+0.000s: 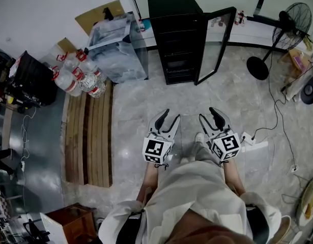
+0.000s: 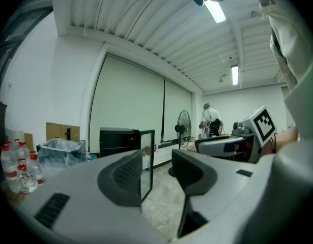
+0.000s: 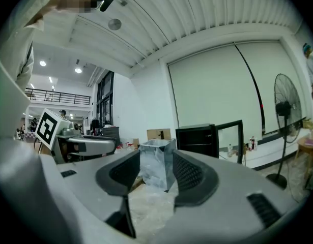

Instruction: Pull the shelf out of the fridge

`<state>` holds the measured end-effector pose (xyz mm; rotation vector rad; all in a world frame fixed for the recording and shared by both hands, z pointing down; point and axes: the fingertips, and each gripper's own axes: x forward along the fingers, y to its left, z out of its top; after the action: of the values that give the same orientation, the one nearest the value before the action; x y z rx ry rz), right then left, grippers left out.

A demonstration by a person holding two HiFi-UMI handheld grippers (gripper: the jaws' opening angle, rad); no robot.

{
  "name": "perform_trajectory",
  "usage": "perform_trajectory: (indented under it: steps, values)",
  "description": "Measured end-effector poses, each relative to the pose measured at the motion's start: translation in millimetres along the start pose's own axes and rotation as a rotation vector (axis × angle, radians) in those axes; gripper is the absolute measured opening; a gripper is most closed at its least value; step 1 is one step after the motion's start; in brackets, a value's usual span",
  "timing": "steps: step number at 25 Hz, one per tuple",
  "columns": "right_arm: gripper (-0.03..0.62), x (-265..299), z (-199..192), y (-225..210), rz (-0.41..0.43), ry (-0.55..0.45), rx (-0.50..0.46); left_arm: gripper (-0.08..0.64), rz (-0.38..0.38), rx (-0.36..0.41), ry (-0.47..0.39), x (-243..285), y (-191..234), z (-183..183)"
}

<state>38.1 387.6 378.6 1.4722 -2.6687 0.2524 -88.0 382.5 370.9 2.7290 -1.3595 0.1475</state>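
A small black fridge [image 1: 176,37] stands against the far wall with its glass door [image 1: 217,44] swung open to the right. Dark shelves [image 1: 177,52] show inside as faint ledges. Both grippers hang low in front of the person, well short of the fridge. My left gripper [image 1: 169,117] has its jaws a little apart with nothing between them. My right gripper [image 1: 208,114] is also open and empty. The left gripper view looks past its jaws [image 2: 156,174] at the fridge [image 2: 118,141] and door [image 2: 147,161]. The right gripper view shows the fridge [image 3: 197,140] to the right of its jaws [image 3: 156,174].
A plastic-wrapped box [image 1: 118,47] stands left of the fridge, with water bottles [image 1: 77,75] and a wooden pallet [image 1: 90,136] beside it. A floor fan [image 1: 291,22] and cables [image 1: 278,116] are on the right. A power strip [image 1: 253,139] lies near my right gripper.
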Motion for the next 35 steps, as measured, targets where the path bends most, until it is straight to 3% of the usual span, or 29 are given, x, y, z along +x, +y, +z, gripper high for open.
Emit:
perform_trajectory:
  steps: [11, 23, 35]
  values:
    - [0.211, 41, 6, -24, 0.050, 0.021, 0.012, 0.187, 0.033, -0.025, -0.020, 33, 30, 11]
    - [0.212, 107, 24, -78, 0.129, 0.020, 0.030, 0.187, 0.088, -0.011, -0.007, 102, 59, 26]
    - [0.212, 145, 31, -142, 0.149, 0.030, 0.060, 0.187, 0.110, 0.000, 0.014, 175, 76, 36]
